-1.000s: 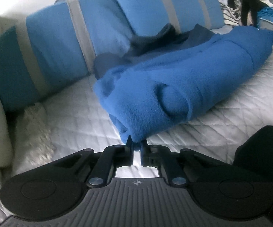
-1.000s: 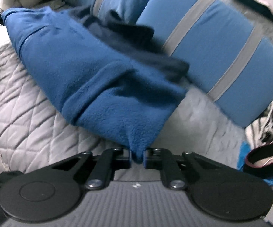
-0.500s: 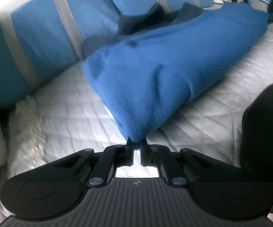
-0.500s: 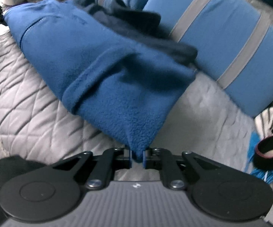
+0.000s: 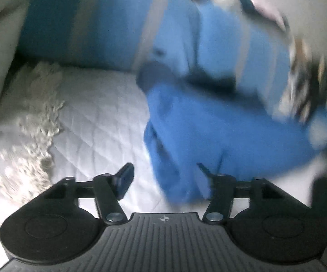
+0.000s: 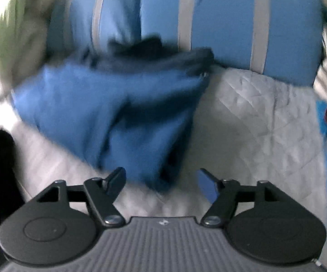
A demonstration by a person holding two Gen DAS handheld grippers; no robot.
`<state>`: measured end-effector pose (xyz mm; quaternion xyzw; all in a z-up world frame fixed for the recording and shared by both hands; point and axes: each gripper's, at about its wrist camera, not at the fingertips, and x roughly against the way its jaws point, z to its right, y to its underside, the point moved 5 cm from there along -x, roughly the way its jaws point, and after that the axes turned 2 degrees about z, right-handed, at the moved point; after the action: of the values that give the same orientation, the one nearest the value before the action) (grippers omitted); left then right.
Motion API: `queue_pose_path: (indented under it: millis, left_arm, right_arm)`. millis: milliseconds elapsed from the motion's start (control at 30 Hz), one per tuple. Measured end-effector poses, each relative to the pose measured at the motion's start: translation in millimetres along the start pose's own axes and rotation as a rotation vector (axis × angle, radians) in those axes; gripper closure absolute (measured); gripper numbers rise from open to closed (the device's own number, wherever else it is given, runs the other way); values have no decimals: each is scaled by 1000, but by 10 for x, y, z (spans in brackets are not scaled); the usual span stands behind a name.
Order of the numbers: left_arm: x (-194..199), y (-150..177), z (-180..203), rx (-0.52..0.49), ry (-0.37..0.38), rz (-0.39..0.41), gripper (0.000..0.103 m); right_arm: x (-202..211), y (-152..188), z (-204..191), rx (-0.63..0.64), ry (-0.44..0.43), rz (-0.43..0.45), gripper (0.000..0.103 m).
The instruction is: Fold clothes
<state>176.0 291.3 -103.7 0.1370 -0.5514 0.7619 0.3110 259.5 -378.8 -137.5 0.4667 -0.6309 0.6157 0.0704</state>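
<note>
Item: blue fleece garment (image 5: 220, 136); location: lying on the quilted bed cover (image 5: 91, 117), toward the head edge of the bed, its far side resting against the striped blue pillows (image 6: 231, 22); a darker navy piece (image 6: 154, 52) is sitting on top of it, between the fleece and the pillows; whether that piece is a lining, a collar or a separate garment I am not able to tell through the blur.

Condition: the fleece is lying doubled over itself in a thick bundle with at least one layer lapping another; near edges are sagging loosely toward me and are not lining up squarely; the shape is lumpy, not a flat rectangle; both views are smeared by motion, so seams and any zip are not readable.

Progress, as I am judging it: the garment is gathered and partly folded; a tidy, flat fold is not yet showing; squaring the edges and flattening the bundle are appearing to be what is left.

Claws: my left claw (image 5: 165, 176) is standing wide apart, holding nothing, its right finger just beside the near corner of the fleece; my right claw (image 6: 162, 179) is likewise spread wide and empty, the fleece's near corner lying just ahead, between the fingers but not pinched.
</note>
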Motion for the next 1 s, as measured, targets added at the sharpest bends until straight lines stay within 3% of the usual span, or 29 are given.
queue_pose_path:
  millis: [67,267,333,367,400,467,533,733,800,833,867,900,933,967,1000]
  left_arm:
    - [-74,-45,-47,78,21,11,43]
    - [-354,-43,-53,159,27,-11,44]
    - [-448,-41,-53,183,28,-19,57]
    - [-495,-39,-53,195,28,-23,85]
    - [-542,-38,-53,208,28,-27,93]
    - [-530,-30,-56,178,2,-9,95]
    - [-497,-14,-76,154,-18,3,95]
    - [-507,83,-144,166,-32,-16,95]
    - [-508,54,-147,158,-41,-15,89]
    - [-507,37,-148,154,-47,-15,86]
    - [-493,4,-146,141,-66,-10,76]
    - [-474,-36,-143,124,-89,-4,65]
    - [-447,-88,-128,102,-115,8,62]
    - [-414,-153,-96,71,-120,22,60]
    - [-379,-222,-58,38,-118,36,58]
  right_arm:
    - [-20,-96,64,-106,-50,45,22]
    - [-358,-223,295,-385,-95,84,29]
    - [-475,-214,383,-460,-101,85,48]
    - [-521,-205,417,-489,-93,86,55]
    - [-539,-189,437,-508,-83,88,74]
    - [-543,-164,468,-523,-55,99,93]
    - [-524,-144,492,-519,-24,113,96]
    - [-544,-115,472,-448,25,89,97]
    - [-545,-127,462,-443,26,83,96]
    - [-541,-134,462,-441,28,80,90]
    - [-535,-140,463,-440,31,78,86]
    - [-515,-144,469,-447,34,78,74]
    - [-493,-150,474,-453,35,80,57]
    - [-460,-159,479,-456,35,85,51]
    - [-426,-169,481,-457,35,91,39]
